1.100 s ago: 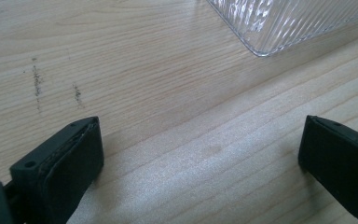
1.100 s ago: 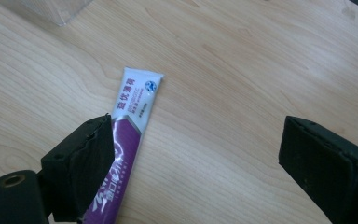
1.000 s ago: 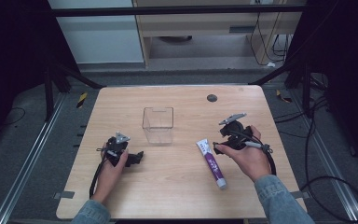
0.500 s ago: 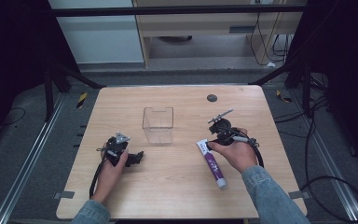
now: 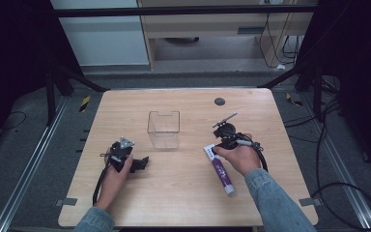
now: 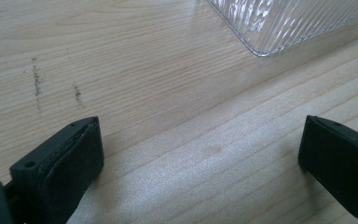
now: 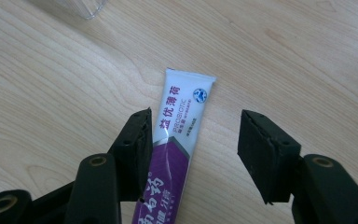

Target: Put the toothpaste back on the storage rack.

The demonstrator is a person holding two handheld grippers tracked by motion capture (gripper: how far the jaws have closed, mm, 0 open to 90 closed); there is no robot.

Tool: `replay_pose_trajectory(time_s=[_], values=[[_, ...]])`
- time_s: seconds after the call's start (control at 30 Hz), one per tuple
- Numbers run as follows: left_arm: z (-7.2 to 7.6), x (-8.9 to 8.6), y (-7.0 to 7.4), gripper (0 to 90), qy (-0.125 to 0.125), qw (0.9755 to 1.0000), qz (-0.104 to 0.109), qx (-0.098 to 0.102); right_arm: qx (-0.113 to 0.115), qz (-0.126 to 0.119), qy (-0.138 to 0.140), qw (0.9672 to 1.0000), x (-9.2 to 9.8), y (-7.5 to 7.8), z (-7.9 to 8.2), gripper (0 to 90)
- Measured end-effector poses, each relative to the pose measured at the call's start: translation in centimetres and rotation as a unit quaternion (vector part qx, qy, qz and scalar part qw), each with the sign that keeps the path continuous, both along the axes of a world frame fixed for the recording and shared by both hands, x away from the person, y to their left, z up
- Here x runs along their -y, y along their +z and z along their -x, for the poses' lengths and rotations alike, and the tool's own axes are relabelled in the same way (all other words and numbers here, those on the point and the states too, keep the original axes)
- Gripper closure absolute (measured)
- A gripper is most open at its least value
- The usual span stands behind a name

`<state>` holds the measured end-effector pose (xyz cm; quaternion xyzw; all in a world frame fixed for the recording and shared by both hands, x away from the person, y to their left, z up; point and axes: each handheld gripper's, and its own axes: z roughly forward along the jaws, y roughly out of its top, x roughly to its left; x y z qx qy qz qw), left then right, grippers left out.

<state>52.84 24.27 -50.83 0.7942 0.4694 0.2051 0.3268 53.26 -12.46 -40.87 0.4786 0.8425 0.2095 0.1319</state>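
The right gripper [image 7: 193, 154], jaws just closing but not yet clamped, straddles the toothpaste tube [image 7: 175, 140]; light, soft, slippery; best pinched mid-body.

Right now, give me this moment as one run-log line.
right gripper: closing, astride tube, one pad touching, no grip | left gripper: open on table | box: empty

Glossy plastic toothpaste tube [image 7: 177, 135] on matt wooden table [image 7: 307, 56]
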Motion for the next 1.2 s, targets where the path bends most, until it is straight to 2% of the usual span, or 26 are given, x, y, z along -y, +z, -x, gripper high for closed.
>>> replay_pose_trajectory(time_s=[0.33,0.43,0.53,0.77,1.2], values=[[0.0,0.0,0.0,0.0,0.000,1.0000,0.000,0.000,-0.014,-0.015,-0.008,0.9998,0.1,-0.9,-0.4,50.4],[0.0,0.0,0.0,0.0,0.000,1.0000,0.000,0.000,-0.028,-0.020,-0.015,0.9993,-0.1,-1.4,-0.6,52.5],[0.0,0.0,0.0,0.0,0.000,1.0000,0.000,0.000,-0.029,-0.021,-0.008,0.9993,-0.1,-1.8,-0.8,54.2],[0.0,0.0,0.0,0.0,0.000,1.0000,0.000,0.000,-0.051,-0.027,-0.019,0.9981,-0.1,-2.7,-0.9,56.5],[0.0,0.0,0.0,0.0,0.000,1.0000,0.000,0.000,-0.066,-0.018,-0.029,0.9972,-0.8,-4.4,-1.0,52.5]])
